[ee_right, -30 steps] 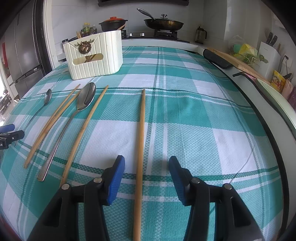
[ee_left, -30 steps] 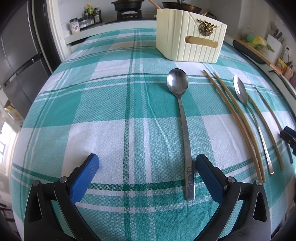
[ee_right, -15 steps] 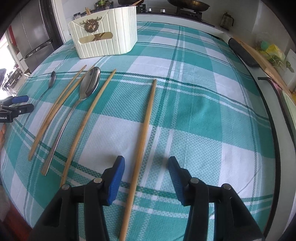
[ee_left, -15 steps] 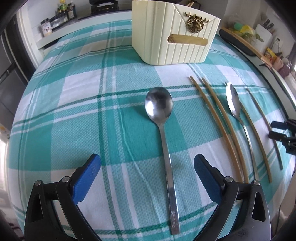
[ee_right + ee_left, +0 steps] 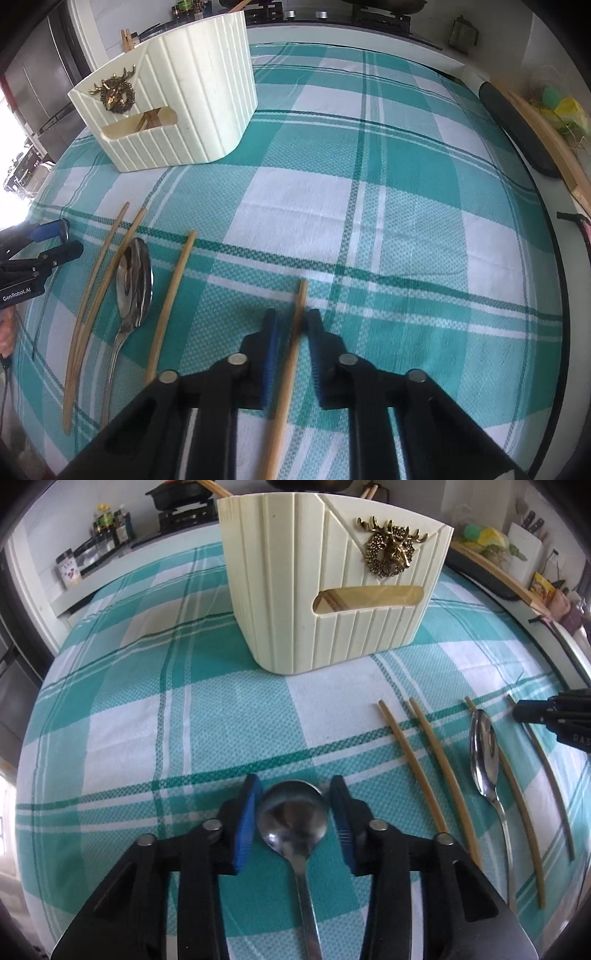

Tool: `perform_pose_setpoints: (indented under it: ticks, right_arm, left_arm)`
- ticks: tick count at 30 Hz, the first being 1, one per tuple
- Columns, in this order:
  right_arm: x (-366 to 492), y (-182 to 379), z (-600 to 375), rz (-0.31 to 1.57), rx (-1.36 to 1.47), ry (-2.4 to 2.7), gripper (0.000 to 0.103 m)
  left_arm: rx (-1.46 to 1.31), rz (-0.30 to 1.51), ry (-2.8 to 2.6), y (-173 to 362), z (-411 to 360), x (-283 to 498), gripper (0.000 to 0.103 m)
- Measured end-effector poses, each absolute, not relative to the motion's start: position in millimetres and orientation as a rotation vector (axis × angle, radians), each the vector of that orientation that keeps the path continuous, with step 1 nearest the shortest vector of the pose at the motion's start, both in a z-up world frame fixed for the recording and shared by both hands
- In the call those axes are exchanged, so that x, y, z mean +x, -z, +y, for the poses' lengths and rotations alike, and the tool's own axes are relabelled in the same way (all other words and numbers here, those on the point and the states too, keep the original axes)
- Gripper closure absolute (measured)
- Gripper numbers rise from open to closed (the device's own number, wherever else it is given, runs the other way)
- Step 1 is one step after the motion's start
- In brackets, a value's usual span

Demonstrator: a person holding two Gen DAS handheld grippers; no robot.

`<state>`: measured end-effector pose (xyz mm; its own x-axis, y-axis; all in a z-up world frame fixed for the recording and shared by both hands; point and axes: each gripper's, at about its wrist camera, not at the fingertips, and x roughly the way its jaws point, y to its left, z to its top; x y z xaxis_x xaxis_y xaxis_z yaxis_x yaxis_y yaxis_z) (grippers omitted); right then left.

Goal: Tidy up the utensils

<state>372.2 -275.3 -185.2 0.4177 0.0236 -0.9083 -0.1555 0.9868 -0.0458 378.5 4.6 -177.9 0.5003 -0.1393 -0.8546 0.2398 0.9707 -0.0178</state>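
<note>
My left gripper (image 5: pixel 293 795) has its blue pads on both sides of the bowl of a steel spoon (image 5: pixel 291 816) that lies on the checked cloth. My right gripper (image 5: pixel 293 325) has closed on a wooden chopstick (image 5: pixel 286 373) near its far end. A cream utensil holder (image 5: pixel 328 576) with a gold deer emblem stands beyond both grippers; it also shows in the right wrist view (image 5: pixel 173 96). Between the grippers lie two chopsticks (image 5: pixel 424 764), a second spoon (image 5: pixel 485 757) and another chopstick (image 5: pixel 171 302).
The teal and white checked cloth (image 5: pixel 147 701) covers the table. A counter with bottles (image 5: pixel 107 524) and a stove stands behind. A dark tray (image 5: pixel 517 129) and a knife block (image 5: pixel 524 550) are at the right edge.
Both grippers moved forward along their utensils toward the holder and narrowed. The left went from wide open around the spoon's handle to pinching its bowl; the right closed on the chopstick.
</note>
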Motion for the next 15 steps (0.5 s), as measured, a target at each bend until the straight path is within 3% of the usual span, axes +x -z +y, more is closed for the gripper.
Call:
perform_pose_setpoints:
  ticks: [5, 15]
  right_arm:
    - [371, 169, -280, 1.089, -0.041, -0.133, 0.097]
    - [284, 63, -262, 0.816, -0.030, -0.232, 0.097]
  left_arm:
    - [0.088, 0.977, 0.236, 156, 8, 367, 0.068]
    - [0.018, 0.761, 0.298, 67, 32, 286, 0.068]
